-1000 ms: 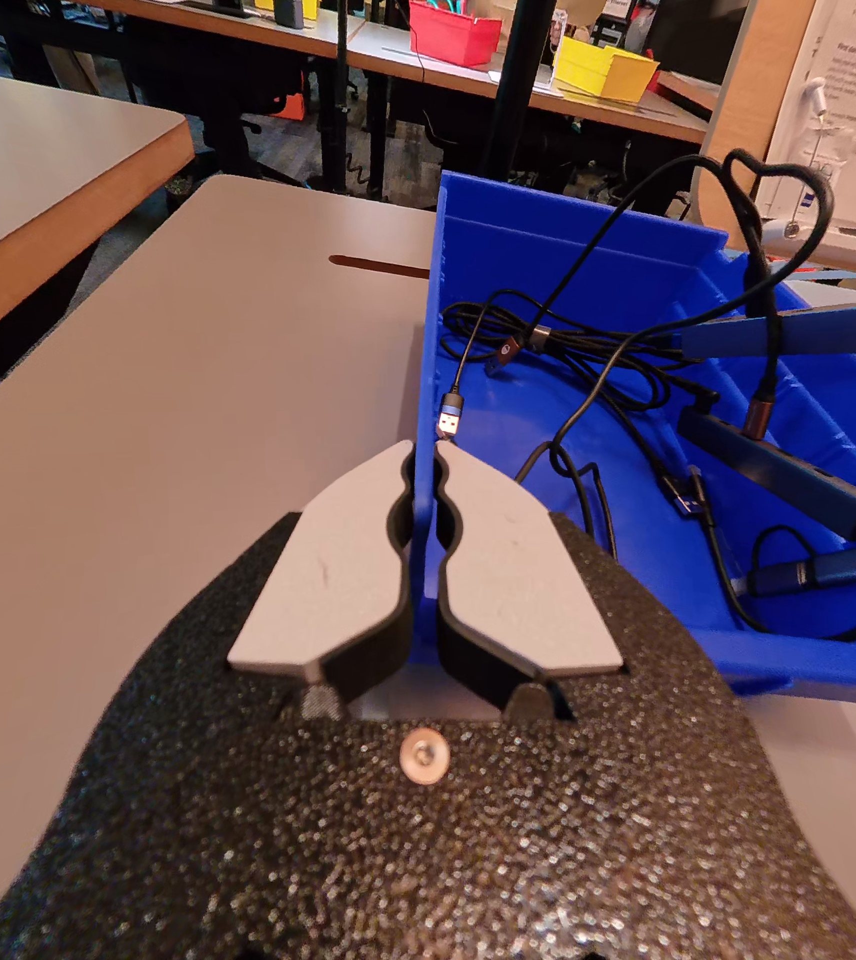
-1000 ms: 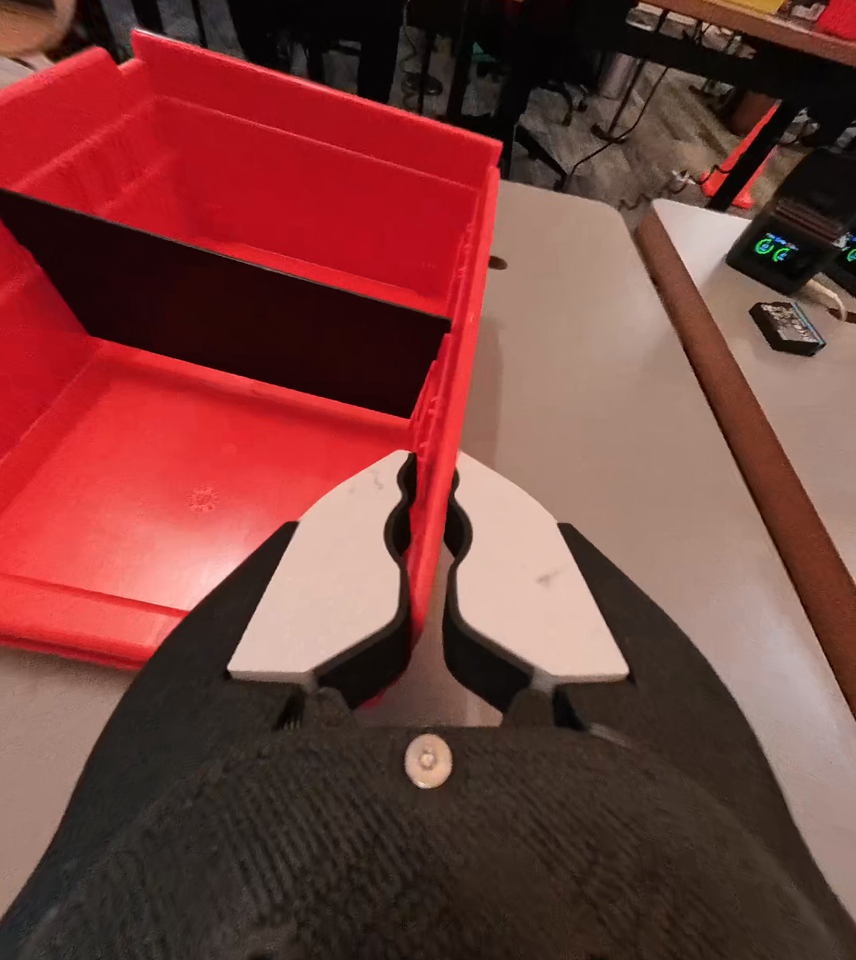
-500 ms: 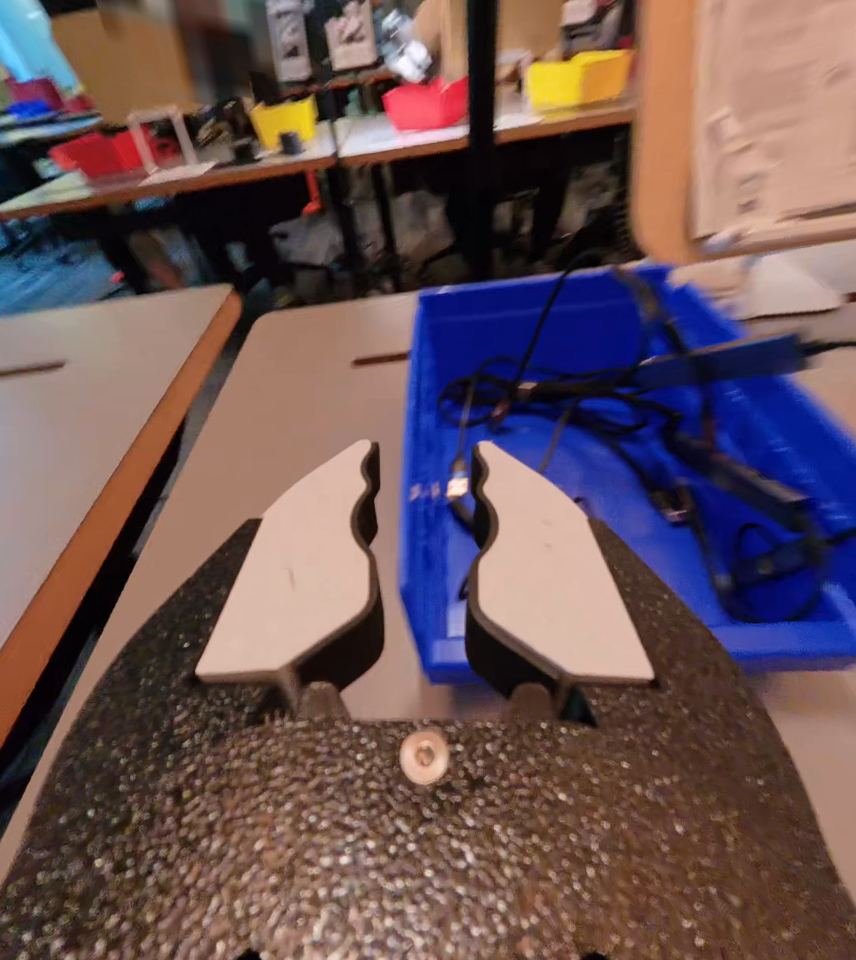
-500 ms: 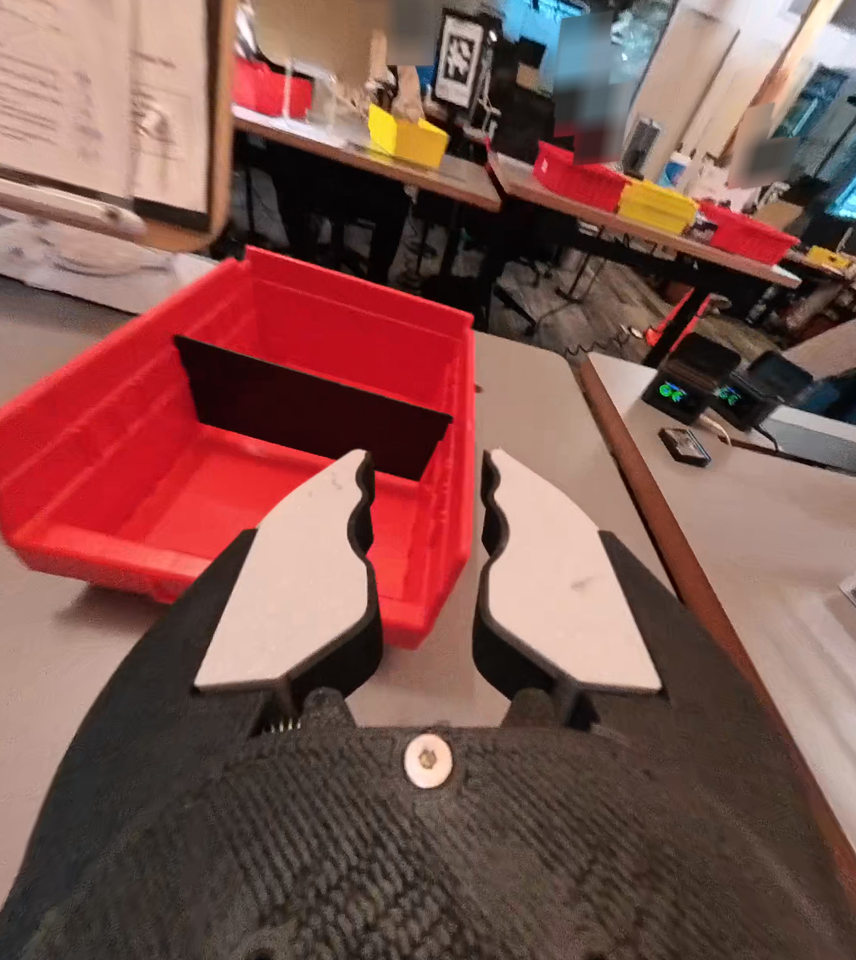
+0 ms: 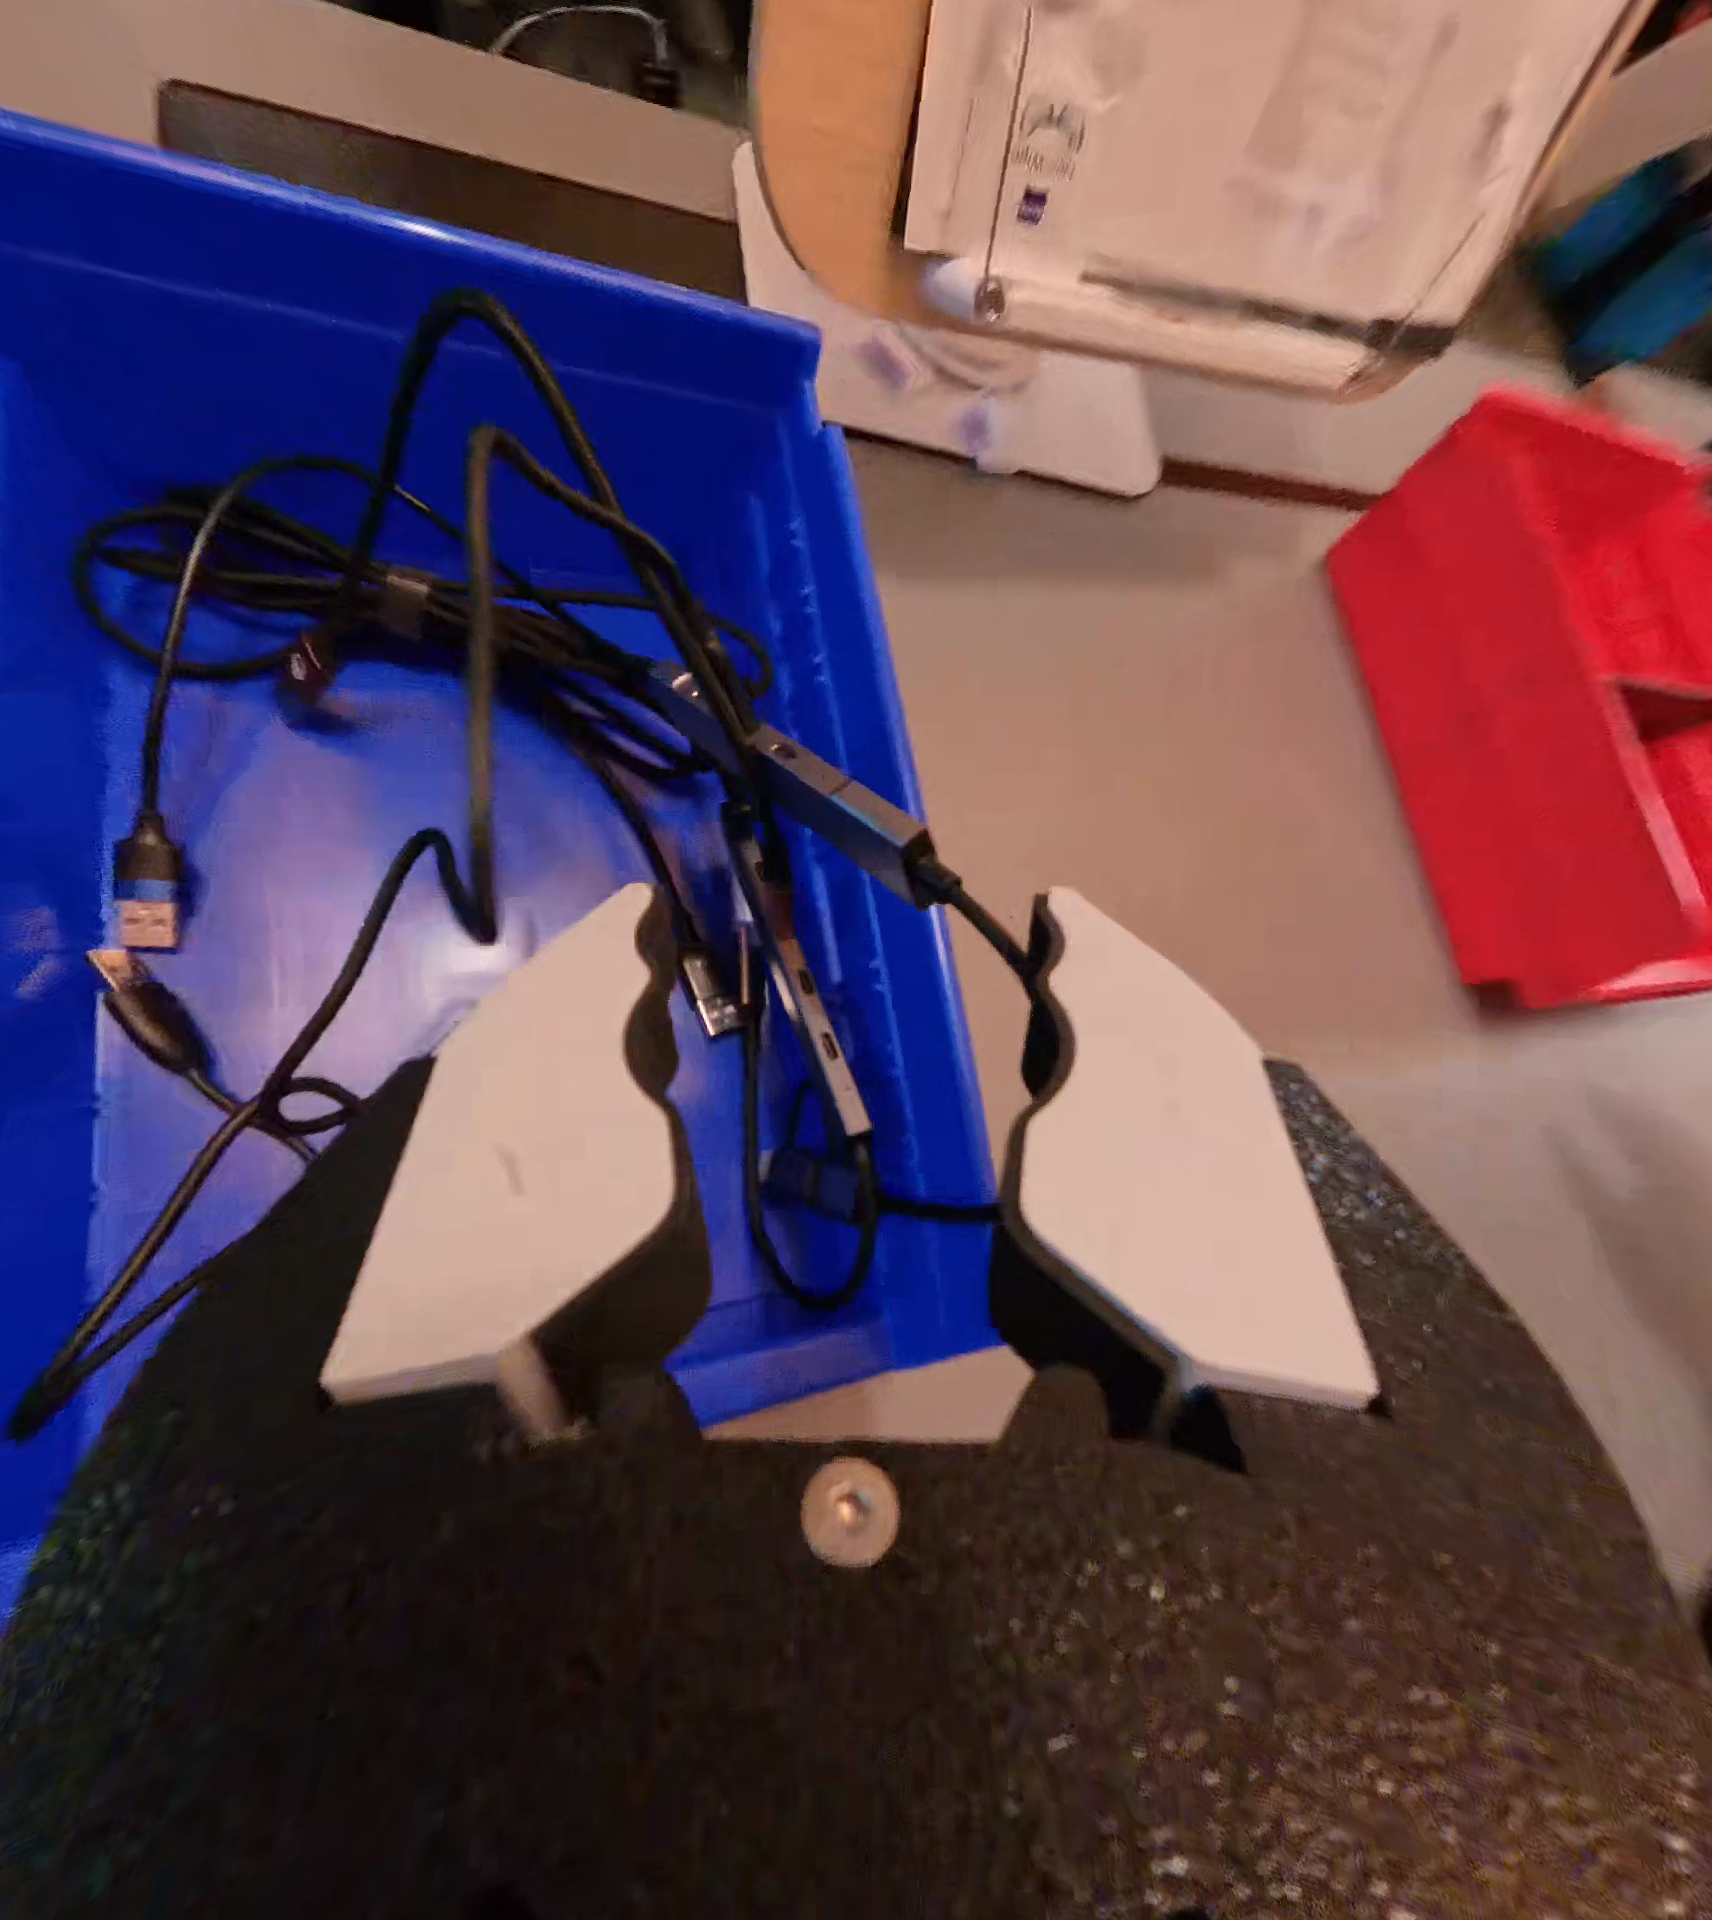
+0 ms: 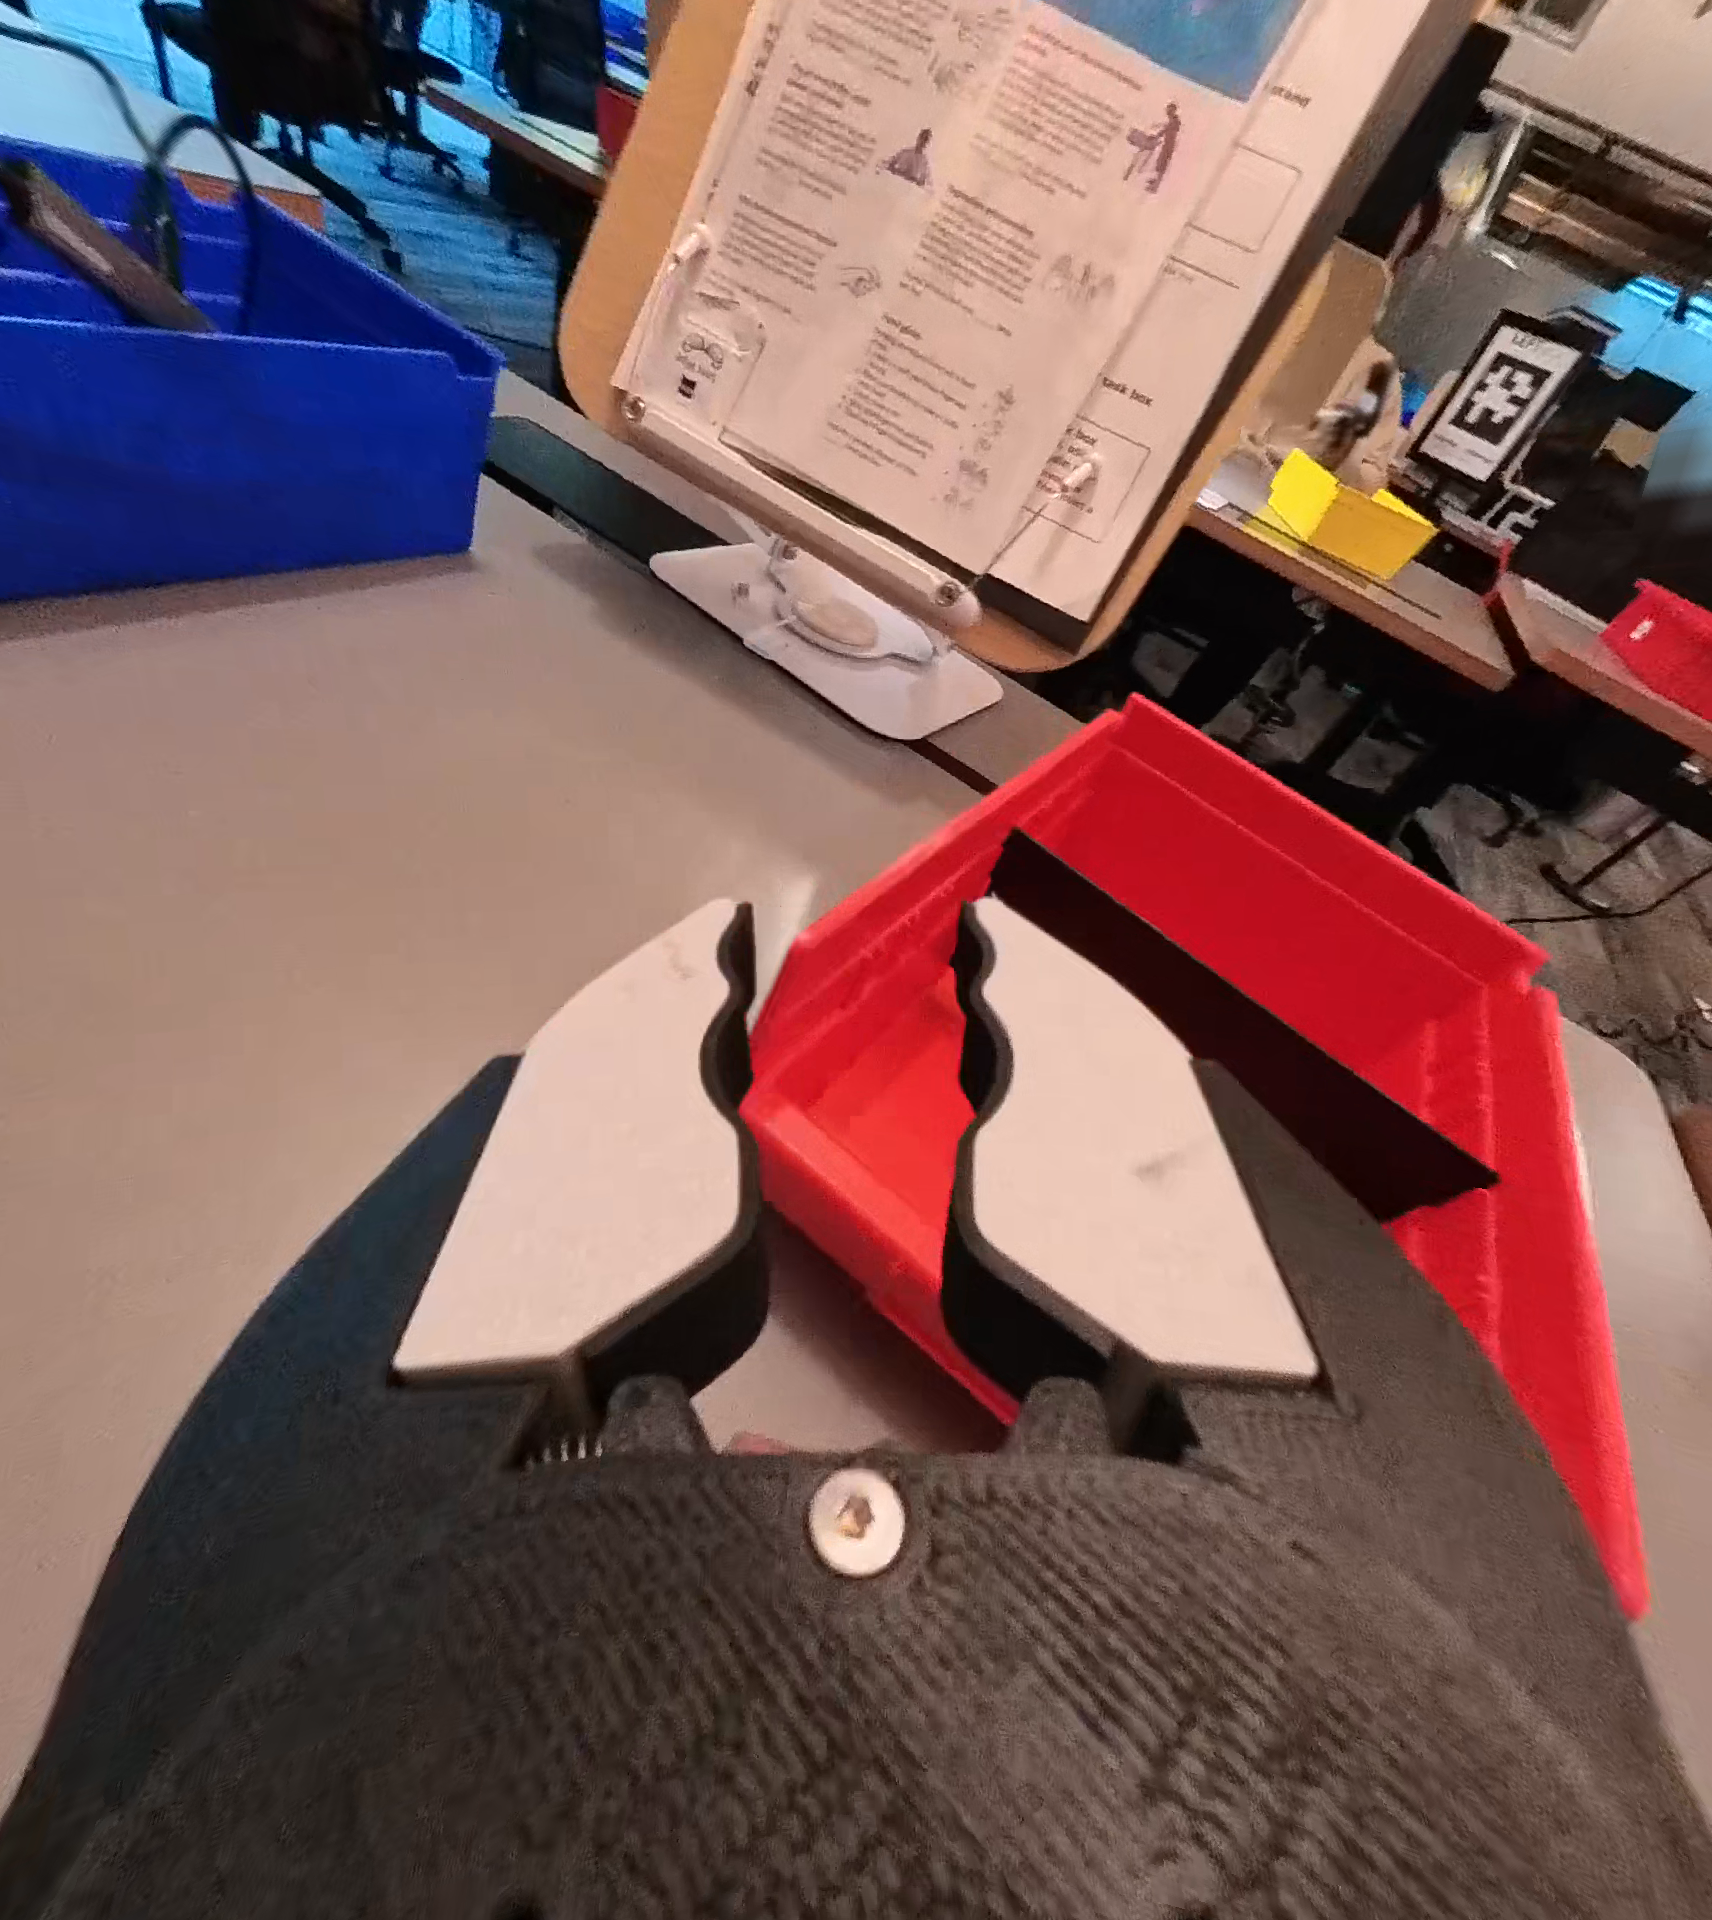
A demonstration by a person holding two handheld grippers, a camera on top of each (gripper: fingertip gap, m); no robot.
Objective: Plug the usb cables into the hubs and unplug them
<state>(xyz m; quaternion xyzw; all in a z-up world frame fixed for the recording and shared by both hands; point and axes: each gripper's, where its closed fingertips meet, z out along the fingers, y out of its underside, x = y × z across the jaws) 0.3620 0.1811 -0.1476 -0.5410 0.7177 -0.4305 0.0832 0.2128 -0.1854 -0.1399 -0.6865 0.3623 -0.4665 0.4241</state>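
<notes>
Left claw [image 5: 839, 914] agape over glossy blue bin [image 5: 21, 343], tangled cables [image 5: 478, 644].

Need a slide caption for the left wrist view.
Open left tool above the blue bin of tangled cables and hubs.

Your left gripper [image 5: 839, 914] is hanging over the near right corner of the blue bin [image 5: 21, 312] with its jaws spread wide, nothing between them. Inside the bin there's a tangle of black usb cables [image 5: 478, 623], with two loose plugs [image 5: 147, 914] lying at about 9 o'clock from your fingertips. A slim grey hub [image 5: 836, 810] leans up over the bin's right wall at 12 o'clock, and a second hub [image 5: 816, 1029] lies just below it. Off at 2 o'clock sits a red bin [image 5: 1558, 727] on the table [image 5: 1143, 675], with a paper stand [image 5: 1091, 208] further back.
</notes>
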